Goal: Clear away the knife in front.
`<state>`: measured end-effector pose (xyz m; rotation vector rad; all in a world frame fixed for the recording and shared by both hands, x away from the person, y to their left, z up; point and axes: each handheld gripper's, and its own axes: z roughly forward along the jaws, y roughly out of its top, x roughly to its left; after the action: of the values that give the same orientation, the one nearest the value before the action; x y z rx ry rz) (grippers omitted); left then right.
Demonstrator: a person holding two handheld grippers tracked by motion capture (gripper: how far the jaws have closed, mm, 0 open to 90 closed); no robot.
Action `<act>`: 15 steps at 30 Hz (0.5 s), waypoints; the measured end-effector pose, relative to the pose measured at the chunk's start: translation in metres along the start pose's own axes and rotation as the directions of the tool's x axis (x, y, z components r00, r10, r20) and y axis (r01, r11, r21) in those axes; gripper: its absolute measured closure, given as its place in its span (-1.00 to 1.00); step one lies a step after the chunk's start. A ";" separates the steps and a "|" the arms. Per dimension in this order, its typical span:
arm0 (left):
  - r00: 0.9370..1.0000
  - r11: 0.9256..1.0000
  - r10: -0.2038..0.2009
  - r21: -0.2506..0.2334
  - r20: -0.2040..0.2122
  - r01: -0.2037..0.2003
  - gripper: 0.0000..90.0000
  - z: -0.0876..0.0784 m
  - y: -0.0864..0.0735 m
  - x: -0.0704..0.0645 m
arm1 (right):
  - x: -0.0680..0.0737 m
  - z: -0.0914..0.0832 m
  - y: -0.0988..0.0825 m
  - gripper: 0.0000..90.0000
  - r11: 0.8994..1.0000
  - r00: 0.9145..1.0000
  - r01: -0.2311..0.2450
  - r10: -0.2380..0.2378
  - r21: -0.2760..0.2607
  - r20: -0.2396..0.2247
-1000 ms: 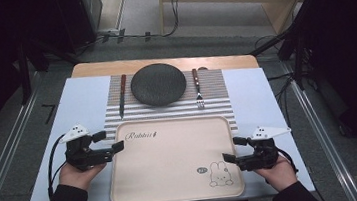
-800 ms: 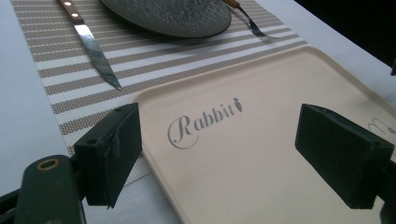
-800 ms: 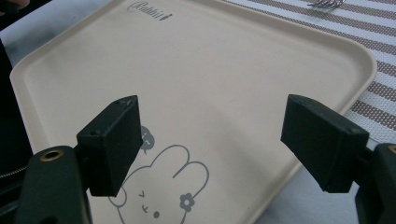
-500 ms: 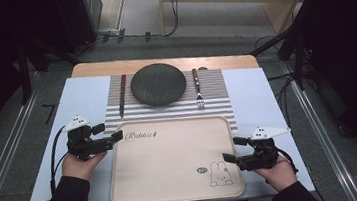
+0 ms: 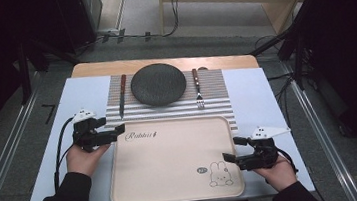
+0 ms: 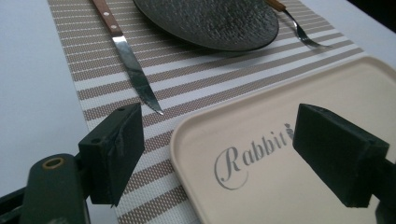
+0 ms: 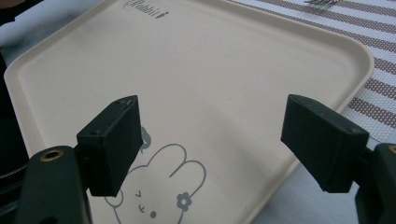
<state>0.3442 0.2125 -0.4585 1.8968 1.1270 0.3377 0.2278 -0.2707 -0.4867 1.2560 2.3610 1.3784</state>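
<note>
Tray point(image 5: 172, 159) lies flat on the desk point(image 5: 267, 101), just below the striped mat point(image 5: 217, 107), so we should close our released left tongs point(image 5: 118, 132) and right tongs point(image 5: 228, 158) squarely over opposite rims, then lift evenly.

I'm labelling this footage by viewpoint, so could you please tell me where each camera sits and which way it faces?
High view: above the person's side, looking forward and down on the tray, plate, both hands and the left tongs and right tongs.
Left gripper view: rides the left tongs, facing the tray's corner, knife and plate; two open jaws show.
Right gripper view: rides the right tongs, facing the tray's rabbit drawing; two open jaws show.
Shared: all three show the tray.
</note>
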 end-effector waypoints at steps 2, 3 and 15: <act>1.000 1.000 -0.011 -0.005 0.007 0.011 -0.60 0.003 0.002 0.001 | 0.000 0.000 0.000 -0.58 1.000 1.000 0.003 -0.003 0.001 0.001; 1.000 1.000 -0.012 -0.005 0.008 0.012 -0.60 0.004 0.004 0.001 | 0.000 0.001 0.000 -0.58 1.000 1.000 0.003 -0.003 0.002 -0.001; 1.000 1.000 -0.016 -0.007 0.003 0.016 -0.60 0.019 0.015 0.008 | 0.000 0.000 0.000 -0.58 1.000 1.000 0.002 -0.002 0.002 -0.002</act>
<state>0.3688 0.2058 -0.4597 1.8805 1.1369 0.3297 0.2280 -0.2705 -0.4870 1.2533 2.3644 1.3778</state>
